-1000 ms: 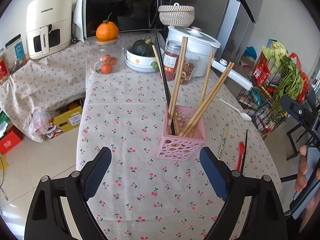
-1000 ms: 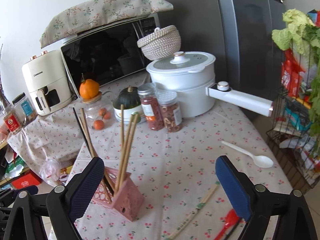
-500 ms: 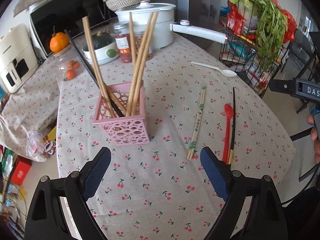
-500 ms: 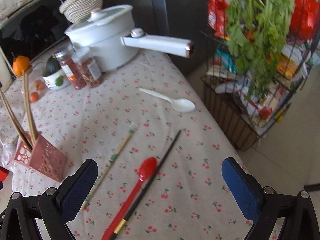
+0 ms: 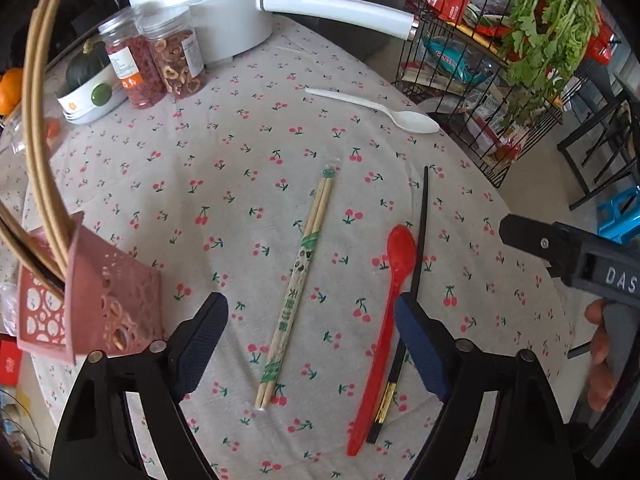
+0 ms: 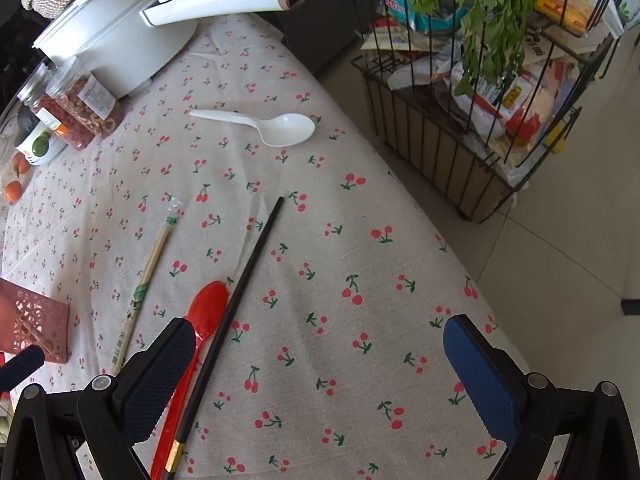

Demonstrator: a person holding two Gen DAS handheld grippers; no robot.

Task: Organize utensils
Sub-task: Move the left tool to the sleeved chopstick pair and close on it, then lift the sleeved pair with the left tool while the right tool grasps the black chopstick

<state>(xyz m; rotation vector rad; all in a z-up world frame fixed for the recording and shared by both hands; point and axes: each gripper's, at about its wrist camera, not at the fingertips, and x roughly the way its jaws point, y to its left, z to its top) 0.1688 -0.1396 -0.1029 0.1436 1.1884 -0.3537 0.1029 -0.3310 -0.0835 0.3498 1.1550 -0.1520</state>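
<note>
On the cherry-print tablecloth [image 5: 248, 152] lie wrapped wooden chopsticks [image 5: 298, 276] [image 6: 142, 284], a red spoon [image 5: 386, 304] [image 6: 200, 324], a black chopstick [image 5: 416, 264] [image 6: 244, 276] and a white spoon [image 5: 384, 112] [image 6: 264, 122]. A pink holder [image 5: 96, 300] [image 6: 34, 324] with several wooden chopsticks [image 5: 38, 120] stands at the left. My left gripper [image 5: 310, 344] is open and empty, hovering above the wrapped chopsticks. My right gripper [image 6: 316, 364] is open and empty, its left finger above the red spoon's handle.
A white pot [image 5: 208, 8] [image 6: 112, 36] with a long handle, two jars [image 5: 160, 56] [image 6: 76, 108] and a bowl [image 5: 90, 88] stand at the back. A wire rack of groceries and greens [image 6: 492, 80] [image 5: 500, 56] stands beside the table's right edge.
Both grippers have swung right and lower, away from the pink holder toward the loose utensils. Both stay open.
</note>
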